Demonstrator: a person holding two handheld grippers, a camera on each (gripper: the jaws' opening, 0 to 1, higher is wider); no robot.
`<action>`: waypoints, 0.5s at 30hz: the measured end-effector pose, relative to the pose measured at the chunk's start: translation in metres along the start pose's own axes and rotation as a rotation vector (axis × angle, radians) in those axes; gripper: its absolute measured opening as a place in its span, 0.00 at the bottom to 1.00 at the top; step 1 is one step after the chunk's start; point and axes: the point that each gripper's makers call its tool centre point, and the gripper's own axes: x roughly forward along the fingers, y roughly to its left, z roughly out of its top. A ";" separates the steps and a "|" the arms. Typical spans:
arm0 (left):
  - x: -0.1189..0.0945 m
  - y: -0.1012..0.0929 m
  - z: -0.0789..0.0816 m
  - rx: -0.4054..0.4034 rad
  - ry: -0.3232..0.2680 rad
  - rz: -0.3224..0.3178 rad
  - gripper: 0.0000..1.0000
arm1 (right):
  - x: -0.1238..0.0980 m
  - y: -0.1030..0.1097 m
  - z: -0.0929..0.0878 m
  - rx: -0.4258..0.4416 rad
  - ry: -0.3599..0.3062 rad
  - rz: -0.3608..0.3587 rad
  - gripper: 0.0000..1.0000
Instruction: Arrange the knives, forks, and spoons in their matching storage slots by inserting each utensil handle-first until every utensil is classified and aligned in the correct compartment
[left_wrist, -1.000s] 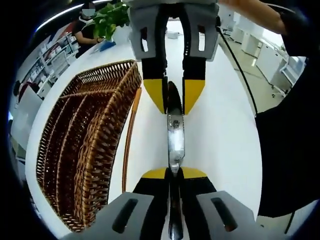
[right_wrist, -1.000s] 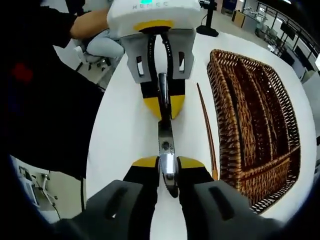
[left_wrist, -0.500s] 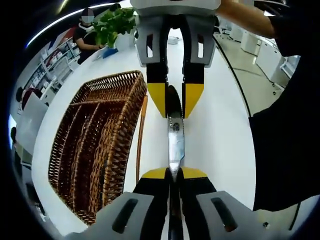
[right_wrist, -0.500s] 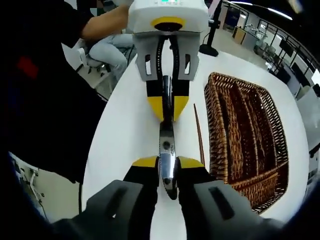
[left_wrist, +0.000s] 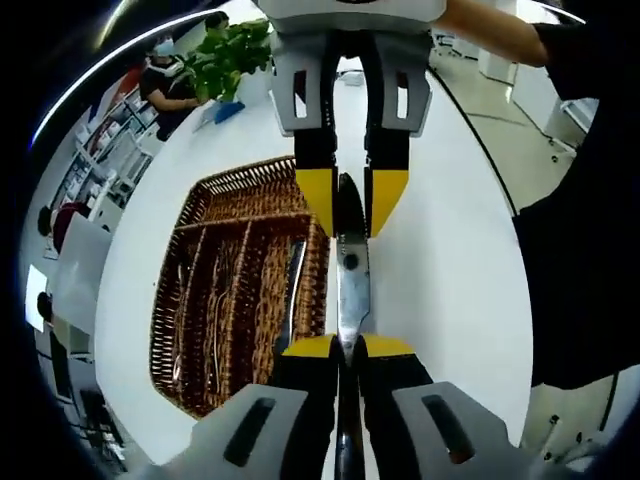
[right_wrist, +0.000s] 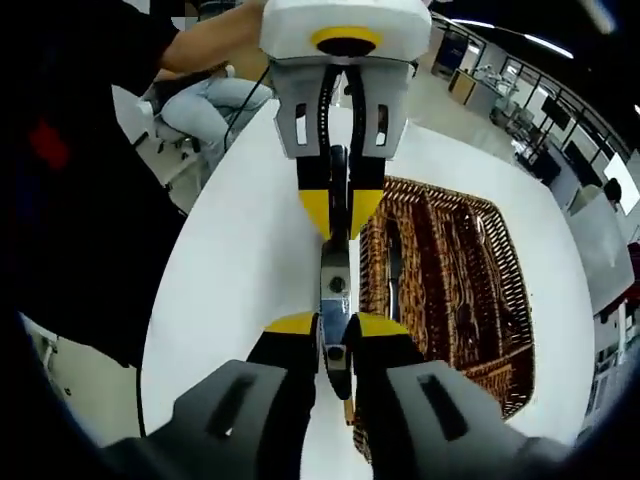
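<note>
The left claw (left_wrist: 349, 346) was pinching one end of a table knife (left_wrist: 350, 275), its yellow tips pressed against the metal from both sides. The right claw (right_wrist: 331, 325) gripped the other end of the same knife (right_wrist: 333, 280), so the utensil was held level between the two, up off the white worktop (left_wrist: 440, 270). In the left gripper view the right claw (left_wrist: 348, 205) came in from the top, clamped on what looked like the dark handle end; in the right gripper view the left claw (right_wrist: 340, 213) held the far end likewise.

The wicker basket (left_wrist: 195, 350) sat just below and to one side of the knife, its long compartments running roughly parallel to the blade. Metal utensils already lay in several slots, and one knife-like piece (left_wrist: 291, 290) rested in the slot nearest the held knife; which kinds lay in the farther slots was too small to tell.

The knife looked stiff and fairly light, but its polished steel would be slippery under the pads. A hold on the handle, near its middle, seemed safest, since the flat blade could twist or slide. It would not bend or break.
</note>
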 end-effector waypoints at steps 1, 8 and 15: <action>0.000 0.006 0.000 0.000 0.004 0.004 0.07 | 0.000 -0.005 0.000 0.002 -0.001 -0.009 0.12; 0.008 0.030 -0.004 0.021 0.027 0.020 0.07 | 0.005 -0.028 -0.004 0.017 0.010 -0.055 0.12; 0.026 0.045 -0.010 0.038 0.039 0.014 0.07 | 0.013 -0.042 -0.012 0.019 0.068 -0.073 0.12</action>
